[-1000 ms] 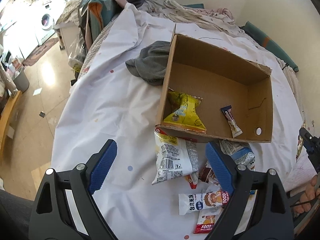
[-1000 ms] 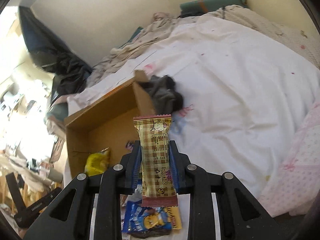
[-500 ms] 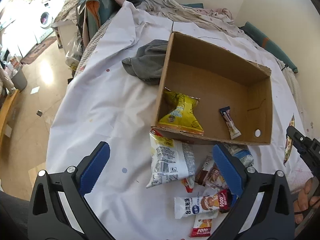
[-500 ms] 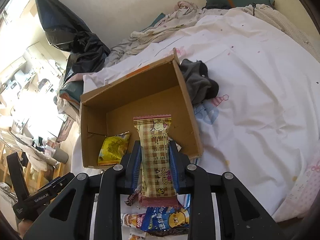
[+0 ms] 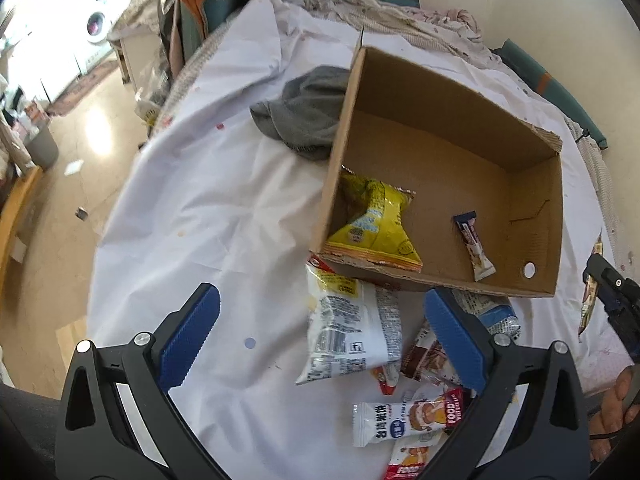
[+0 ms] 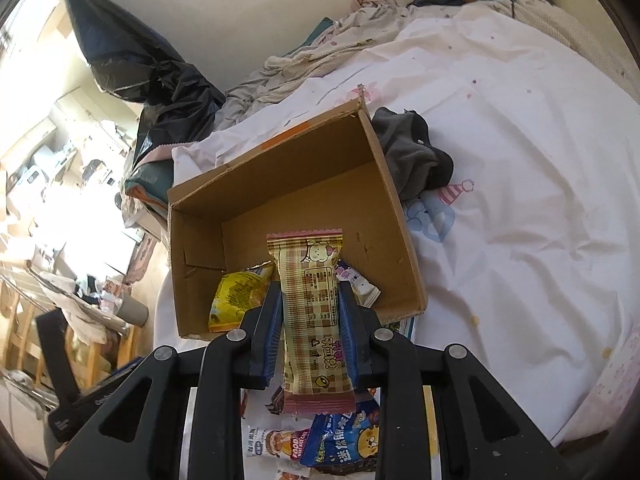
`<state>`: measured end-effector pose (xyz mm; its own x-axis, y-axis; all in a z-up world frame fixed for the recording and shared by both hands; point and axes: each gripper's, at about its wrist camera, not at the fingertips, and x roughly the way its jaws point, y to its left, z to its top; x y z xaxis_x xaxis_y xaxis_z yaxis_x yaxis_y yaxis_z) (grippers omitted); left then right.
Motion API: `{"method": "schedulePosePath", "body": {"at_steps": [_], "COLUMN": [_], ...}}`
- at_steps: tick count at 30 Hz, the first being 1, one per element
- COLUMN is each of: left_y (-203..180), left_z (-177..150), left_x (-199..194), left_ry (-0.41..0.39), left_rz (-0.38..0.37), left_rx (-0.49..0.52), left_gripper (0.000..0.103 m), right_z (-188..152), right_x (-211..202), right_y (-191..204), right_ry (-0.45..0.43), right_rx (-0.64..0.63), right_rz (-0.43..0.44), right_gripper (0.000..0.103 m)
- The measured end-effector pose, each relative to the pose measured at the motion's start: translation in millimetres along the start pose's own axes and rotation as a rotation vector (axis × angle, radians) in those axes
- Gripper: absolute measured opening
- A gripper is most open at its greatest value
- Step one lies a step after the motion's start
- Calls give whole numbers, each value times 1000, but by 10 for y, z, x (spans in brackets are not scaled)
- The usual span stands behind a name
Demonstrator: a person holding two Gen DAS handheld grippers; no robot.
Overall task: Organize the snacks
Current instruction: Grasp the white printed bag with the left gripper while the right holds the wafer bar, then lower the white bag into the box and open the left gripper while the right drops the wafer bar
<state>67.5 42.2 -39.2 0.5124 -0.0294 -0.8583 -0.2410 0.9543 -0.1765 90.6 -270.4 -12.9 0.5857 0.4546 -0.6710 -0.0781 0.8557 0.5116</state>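
A cardboard box (image 5: 536,200) lies open on the white bedsheet, holding a yellow bag (image 5: 376,220) and a small dark-and-white bar (image 5: 474,246). In front of it lie loose snacks: a white bag (image 5: 352,328), a white rice-cake packet (image 5: 404,416) and others. My left gripper (image 5: 320,300) hangs wide open above the white bag, with nothing between its pads. My right gripper (image 6: 310,292) is shut on a beige checked snack bar (image 6: 312,300). The bar's far end is over the box (image 6: 280,184), near its front wall.
A grey cloth (image 5: 308,112) lies against the box's outer side. Crumpled bedding and a black bag (image 6: 160,80) sit along the wall. The bed's edge drops to the floor (image 5: 60,180) on the left. A hand (image 5: 612,412) shows at the right rim.
My left jaws have spread wider over the loose snacks. My right gripper has swung with the checked bar from beside the box to over its front part.
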Motion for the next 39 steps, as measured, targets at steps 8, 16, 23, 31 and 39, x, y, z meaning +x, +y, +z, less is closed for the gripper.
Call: {"method": "schedulePosePath", "body": {"at_steps": [8, 16, 23, 31, 39], "left_y": [-281, -394, -404, -291, -209], "left_z": [-106, -230, -343, -440, -432], "left_x": [579, 909, 791, 415, -87], "left_ry": [210, 302, 325, 303, 210], "left_rz": [-12, 5, -16, -27, -43], "left_rx": [83, 135, 147, 104, 95], "left_gripper": [101, 85, 47, 46, 46], "right_z": [5, -13, -14, -18, -37], "right_x": [130, 165, 173, 137, 46], "right_y": [-94, -81, -67, -56, -11], "right_ry": [56, 71, 70, 59, 46], "right_rx": [44, 19, 14, 16, 15], "right_rz": [-9, -30, -36, -23, 12], "right_gripper": [28, 28, 28, 28, 28]}}
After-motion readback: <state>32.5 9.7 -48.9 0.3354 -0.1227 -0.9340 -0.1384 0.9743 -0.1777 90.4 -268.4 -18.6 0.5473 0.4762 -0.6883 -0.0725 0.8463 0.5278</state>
